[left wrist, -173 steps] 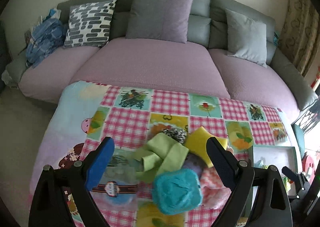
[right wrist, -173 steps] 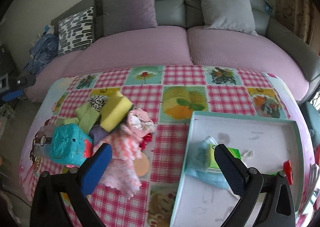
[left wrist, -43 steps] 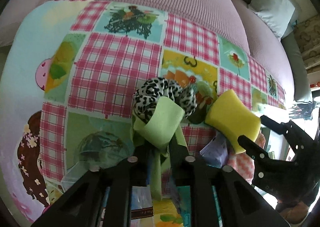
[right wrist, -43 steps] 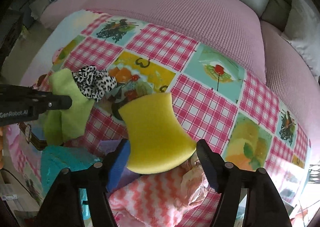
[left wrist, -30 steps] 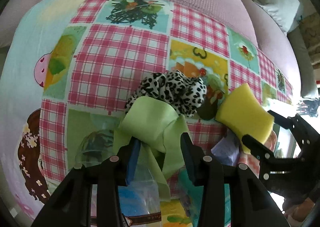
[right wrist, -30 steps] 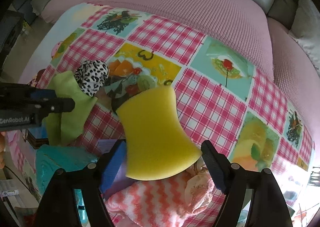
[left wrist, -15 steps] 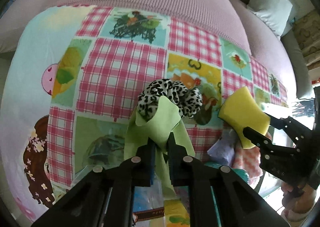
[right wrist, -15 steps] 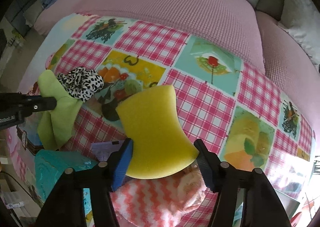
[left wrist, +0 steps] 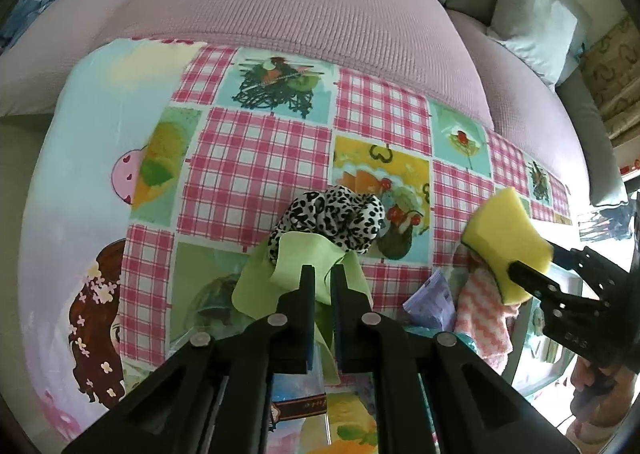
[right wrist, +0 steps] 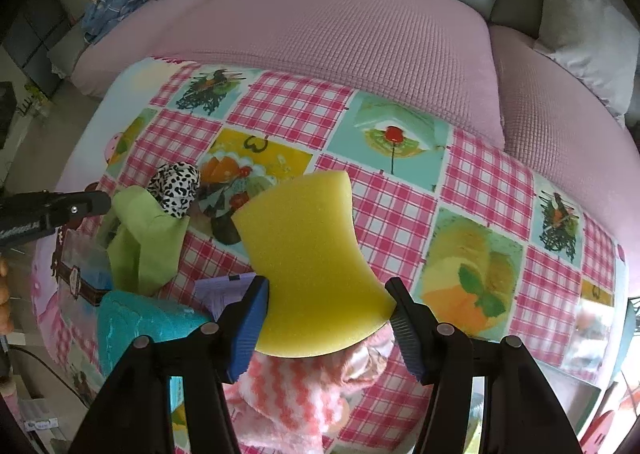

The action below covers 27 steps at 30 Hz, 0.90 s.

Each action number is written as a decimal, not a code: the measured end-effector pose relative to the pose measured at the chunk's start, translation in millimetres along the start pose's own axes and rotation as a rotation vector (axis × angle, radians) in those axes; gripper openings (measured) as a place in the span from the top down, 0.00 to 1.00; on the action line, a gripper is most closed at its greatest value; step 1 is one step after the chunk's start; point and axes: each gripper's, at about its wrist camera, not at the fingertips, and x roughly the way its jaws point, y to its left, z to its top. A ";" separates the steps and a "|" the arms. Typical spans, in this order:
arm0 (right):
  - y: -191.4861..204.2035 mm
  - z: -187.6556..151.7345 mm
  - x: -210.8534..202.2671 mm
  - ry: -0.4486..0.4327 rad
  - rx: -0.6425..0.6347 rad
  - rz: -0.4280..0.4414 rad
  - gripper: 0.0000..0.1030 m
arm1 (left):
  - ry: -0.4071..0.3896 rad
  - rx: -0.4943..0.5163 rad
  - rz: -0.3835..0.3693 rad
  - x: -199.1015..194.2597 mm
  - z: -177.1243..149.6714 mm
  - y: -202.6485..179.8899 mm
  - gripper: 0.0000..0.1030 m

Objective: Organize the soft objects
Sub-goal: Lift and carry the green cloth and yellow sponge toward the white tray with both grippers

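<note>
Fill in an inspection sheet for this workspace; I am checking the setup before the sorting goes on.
Surface: patchwork-print tablecloth.
Job's things: yellow sponge; green cloth; leopard-print scrunchie; pink zigzag cloth; teal towel.
Clutter: purple paper.
Grippers: left gripper shut on green cloth; right gripper shut on yellow sponge.
Cables: nothing seen.
Surroundings: pink sofa with cushions.
</note>
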 end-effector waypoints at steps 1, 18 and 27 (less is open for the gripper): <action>-1.0 -0.6 -1.6 -0.001 0.002 0.002 0.40 | 0.007 -0.010 0.003 1.7 0.4 1.6 0.93; -10.1 -6.7 -4.2 0.009 0.009 0.002 0.40 | 0.047 -0.067 0.026 29.0 5.6 12.1 0.95; -9.7 -10.8 -14.0 0.004 0.012 0.010 0.40 | -0.009 0.003 0.038 3.9 4.1 -1.2 0.98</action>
